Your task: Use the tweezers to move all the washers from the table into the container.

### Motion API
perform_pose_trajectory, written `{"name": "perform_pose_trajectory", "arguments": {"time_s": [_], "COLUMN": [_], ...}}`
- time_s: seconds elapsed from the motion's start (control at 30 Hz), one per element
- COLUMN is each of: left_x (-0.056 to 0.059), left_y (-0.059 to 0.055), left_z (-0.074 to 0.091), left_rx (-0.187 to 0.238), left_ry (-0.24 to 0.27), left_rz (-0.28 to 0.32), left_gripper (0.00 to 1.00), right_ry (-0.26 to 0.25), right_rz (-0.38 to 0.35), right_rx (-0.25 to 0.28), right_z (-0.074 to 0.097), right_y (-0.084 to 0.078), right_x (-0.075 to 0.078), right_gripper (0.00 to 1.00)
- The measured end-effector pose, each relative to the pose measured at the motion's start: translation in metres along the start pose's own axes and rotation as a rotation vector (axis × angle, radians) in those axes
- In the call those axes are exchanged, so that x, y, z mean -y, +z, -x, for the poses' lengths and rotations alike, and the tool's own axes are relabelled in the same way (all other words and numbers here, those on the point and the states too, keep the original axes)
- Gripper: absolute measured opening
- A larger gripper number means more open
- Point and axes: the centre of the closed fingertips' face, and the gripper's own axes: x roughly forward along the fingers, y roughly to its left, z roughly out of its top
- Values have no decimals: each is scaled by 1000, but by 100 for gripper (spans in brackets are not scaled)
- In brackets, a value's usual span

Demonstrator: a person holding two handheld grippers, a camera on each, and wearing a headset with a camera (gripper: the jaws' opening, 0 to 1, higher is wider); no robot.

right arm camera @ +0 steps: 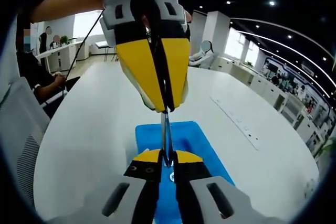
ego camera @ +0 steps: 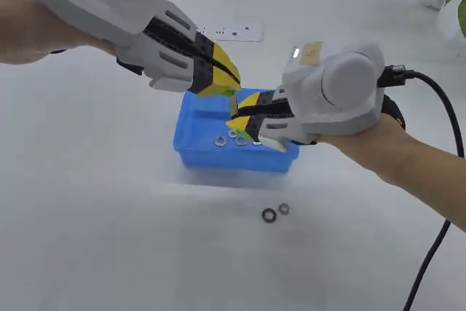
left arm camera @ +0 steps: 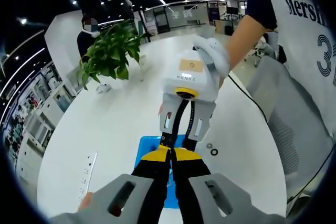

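At upper left of the head view, the left gripper [ego camera: 227, 85] has its yellow jaws pressed together on the top of the tweezers [right arm camera: 166, 129], a thin, stiff, slick steel strip. The right gripper [ego camera: 242, 124], mid-frame, pinches them lower down. Beneath sits the container [ego camera: 211, 158], a shallow blue plastic tray holding three washers [ego camera: 219, 141]. Two loose washers [ego camera: 269, 215] lie on the smooth white table [ego camera: 109, 238], lower centre-right. They are flat metal rings, light and slippery, probably best nipped across the rim.
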Motion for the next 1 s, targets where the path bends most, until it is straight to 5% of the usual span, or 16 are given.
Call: {"name": "perform_pose_trajectory", "arguments": {"time_s": [0.33,0.47,0.63,1.0], "left_x": [34,47,58,89], "left_y": [35,36,45,48], "left_z": [10,12,18,16], "left_rx": [97,87,132,144], "left_ry": [7,-13,-33,-51], "left_rz": [-16,-30,-11,-11], "left_gripper": [6,6,6,6], "right_ry": [23,50,96,137], "right_rz": [16,16,9,51], "right_rx": [54,94,143,116], "right_z": [38,49,56,64], "right_y": [14,22,32,25], "right_x": [-32,-46,-63,-92], "right_gripper": [8,8,8,8]}}
